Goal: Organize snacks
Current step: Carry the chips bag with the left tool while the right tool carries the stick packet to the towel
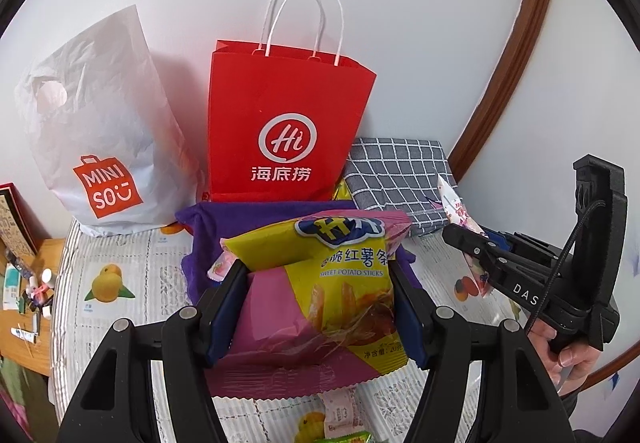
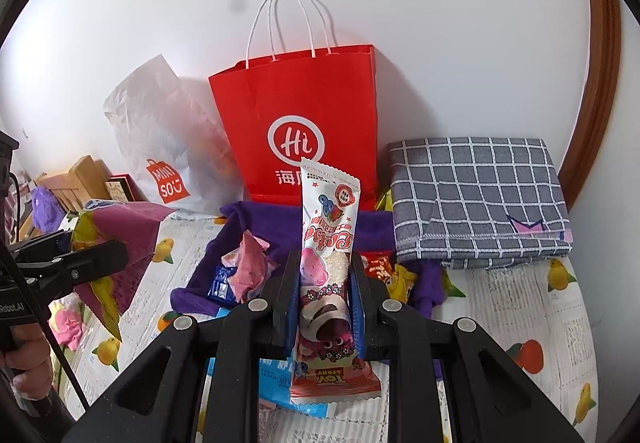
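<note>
My left gripper (image 1: 318,275) is shut on a yellow and pink bag of sweet potato sticks (image 1: 332,283), held above the table; it also shows at the left of the right wrist view (image 2: 116,243). My right gripper (image 2: 325,275) is shut on a long white and pink Toy Story snack packet (image 2: 326,267), held upright; it also shows in the left wrist view (image 1: 460,219). A purple cloth (image 2: 280,227) on the table holds several small snack packets (image 2: 248,267). A red paper bag (image 2: 304,123) stands open behind it against the wall.
A white Miniso plastic bag (image 1: 104,139) stands left of the red bag. A folded grey checked cloth (image 2: 476,199) lies to the right. The table has a fruit-print cover (image 1: 108,283). A wooden shelf with small items (image 1: 28,291) is at far left.
</note>
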{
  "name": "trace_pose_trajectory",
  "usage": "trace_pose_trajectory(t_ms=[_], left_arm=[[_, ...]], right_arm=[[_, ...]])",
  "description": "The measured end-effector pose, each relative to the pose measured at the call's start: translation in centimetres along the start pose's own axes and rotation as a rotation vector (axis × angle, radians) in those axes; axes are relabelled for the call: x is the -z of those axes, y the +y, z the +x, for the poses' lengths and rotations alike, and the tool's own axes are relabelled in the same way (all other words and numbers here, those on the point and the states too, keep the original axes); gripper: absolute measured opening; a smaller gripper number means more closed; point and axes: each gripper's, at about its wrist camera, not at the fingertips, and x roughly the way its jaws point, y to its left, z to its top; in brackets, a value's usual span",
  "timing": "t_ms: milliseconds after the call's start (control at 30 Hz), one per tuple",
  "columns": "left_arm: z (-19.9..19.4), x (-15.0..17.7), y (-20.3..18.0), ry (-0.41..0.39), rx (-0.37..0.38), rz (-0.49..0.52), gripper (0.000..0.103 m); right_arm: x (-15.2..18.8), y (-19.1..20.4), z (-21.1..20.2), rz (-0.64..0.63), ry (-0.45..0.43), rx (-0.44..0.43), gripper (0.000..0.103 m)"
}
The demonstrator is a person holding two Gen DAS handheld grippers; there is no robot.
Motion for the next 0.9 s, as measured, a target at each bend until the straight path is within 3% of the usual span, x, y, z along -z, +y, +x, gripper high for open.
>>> trace_pose_trajectory(t_ms=[900], left_arm=[[4.1, -2.4, 4.8, 0.024, -0.05, -0.05, 0.065]], right_arm=[[-3.3, 0.9, 5.1, -0.04, 0.024, -0.025, 0.021]])
